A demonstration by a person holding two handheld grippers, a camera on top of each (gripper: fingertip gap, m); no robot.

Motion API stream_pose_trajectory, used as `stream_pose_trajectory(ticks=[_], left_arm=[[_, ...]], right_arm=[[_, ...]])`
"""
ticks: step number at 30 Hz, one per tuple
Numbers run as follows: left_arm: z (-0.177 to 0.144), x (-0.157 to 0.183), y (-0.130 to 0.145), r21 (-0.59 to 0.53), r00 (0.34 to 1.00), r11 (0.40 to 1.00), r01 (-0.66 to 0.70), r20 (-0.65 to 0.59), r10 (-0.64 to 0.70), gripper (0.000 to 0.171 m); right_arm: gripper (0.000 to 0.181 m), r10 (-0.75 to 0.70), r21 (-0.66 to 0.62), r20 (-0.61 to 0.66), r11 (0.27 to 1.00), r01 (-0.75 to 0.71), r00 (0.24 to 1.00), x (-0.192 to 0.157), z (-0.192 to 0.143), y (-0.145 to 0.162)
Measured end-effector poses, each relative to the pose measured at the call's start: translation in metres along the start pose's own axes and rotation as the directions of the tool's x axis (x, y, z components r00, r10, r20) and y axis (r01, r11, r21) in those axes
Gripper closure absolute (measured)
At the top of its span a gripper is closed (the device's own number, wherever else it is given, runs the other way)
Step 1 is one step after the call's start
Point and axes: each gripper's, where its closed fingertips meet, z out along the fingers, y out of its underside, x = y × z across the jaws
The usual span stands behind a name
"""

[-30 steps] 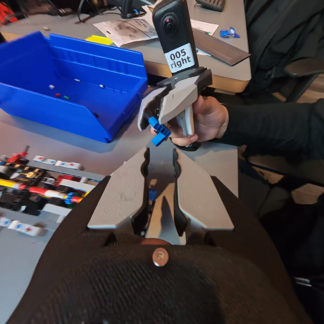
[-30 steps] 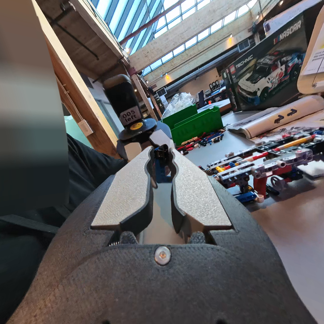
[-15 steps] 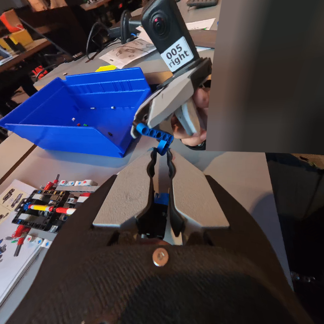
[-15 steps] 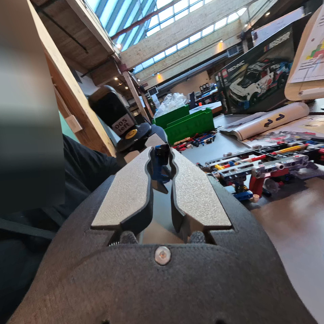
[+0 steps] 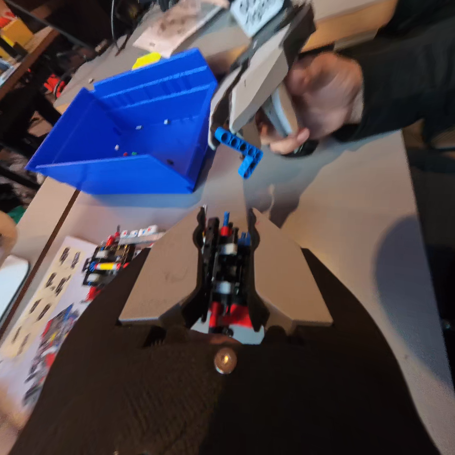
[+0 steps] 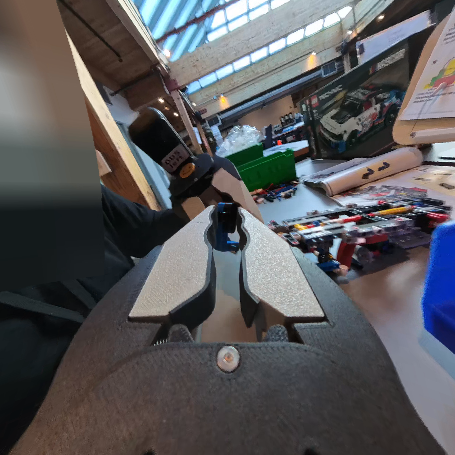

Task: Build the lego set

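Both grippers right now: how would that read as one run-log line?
right gripper: shut on blue L-shaped beam | left gripper: open above chassis build | blue bin: beside

Skylights (image 6: pixel 246 32) brighten timber beams (image 6: pixel 258 49) above grey tables (image 5: pixel 344 209).

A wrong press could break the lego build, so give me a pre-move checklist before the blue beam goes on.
1. Grip on the blue L-shaped beam: ok. The right gripper pinches one end of it, and the short leg hangs free.
2. Beam's open holes unobstructed: ok in the left wrist view.
3. Left gripper steadying the lego assembly: cannot tell. Part of the assembly shows between its fingers, but contact is blurred.
4. Mounting spot on the assembly located: cannot tell, the picture is too blurred.
5. Beam outside the blue bin: ok.
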Motion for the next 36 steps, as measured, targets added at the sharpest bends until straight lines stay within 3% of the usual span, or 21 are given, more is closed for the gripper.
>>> stream_pose_trajectory(ticks=[4,9,14,17,28,32,36], left_arm=[[-0.004,-0.005,0.035,-0.226,0.998,0.972,-0.062,-0.018,0.06,0.125],[0.006,-0.004,0.046,-0.3,0.995,0.95,-0.087,-0.071,0.068,0.126],[0.009,-0.002,0.044,-0.272,0.997,0.96,-0.063,-0.053,0.051,0.131],[0.006,0.0,0.049,-0.249,0.999,0.967,-0.044,-0.036,0.037,0.133],[-0.01,-0.006,0.054,-0.062,0.995,0.997,0.048,0.092,-0.042,0.133],[-0.011,-0.007,0.054,0.054,0.985,0.993,0.103,0.133,-0.11,0.133],[-0.01,-0.002,0.057,0.052,0.984,0.997,0.064,0.16,-0.071,0.133]], right_arm=[[0.17,-0.147,-0.17,-0.163,0.978,0.119,0.976,0.024,-0.009,0.023],[0.17,-0.213,-0.346,-0.202,0.929,0.134,0.956,0.035,-0.001,0.057],[0.169,-0.16,-0.344,-0.228,0.936,0.074,0.96,0.041,-0.001,0.061],[0.17,-0.031,-0.304,-0.227,0.952,-0.041,0.973,0.041,-0.003,0.06],[0.17,0.163,-0.201,-0.193,0.959,-0.201,0.968,0.037,0.019,0.059],[0.17,0.115,-0.19,-0.214,0.969,-0.157,0.97,0.039,0.024,0.057],[0.17,0.044,-0.234,-0.242,0.967,-0.102,0.969,0.041,0.029,0.061]])
